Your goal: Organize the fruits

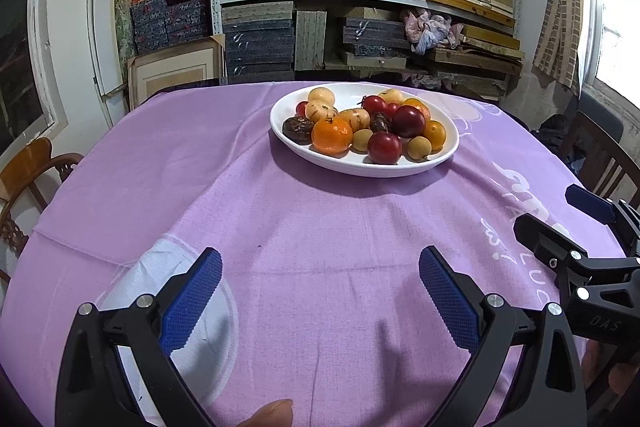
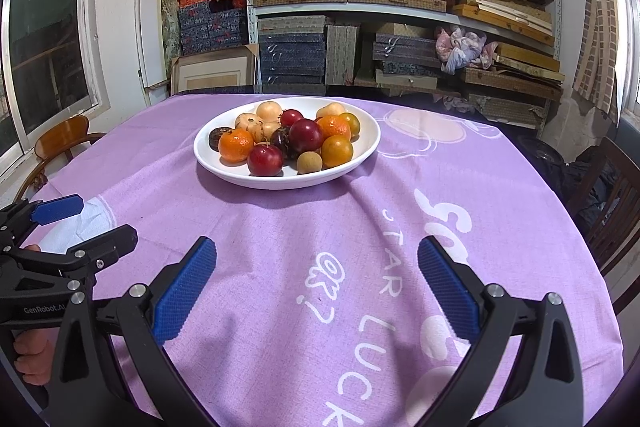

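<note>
White plate [image 1: 362, 169] heaped, rear fruit [image 1: 362, 125] hidden, both grippers' bases cropped

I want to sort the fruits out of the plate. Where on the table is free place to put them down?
The purple tablecloth is bare between the white plate and the open left gripper, and between the plate and the open right gripper. Left of the plate is bare too. The plate itself is crowded: the fruits touch one another.

Mixed fruits [image 1: 362, 127] heaped on white oval plate [image 1: 448, 157]
</note>
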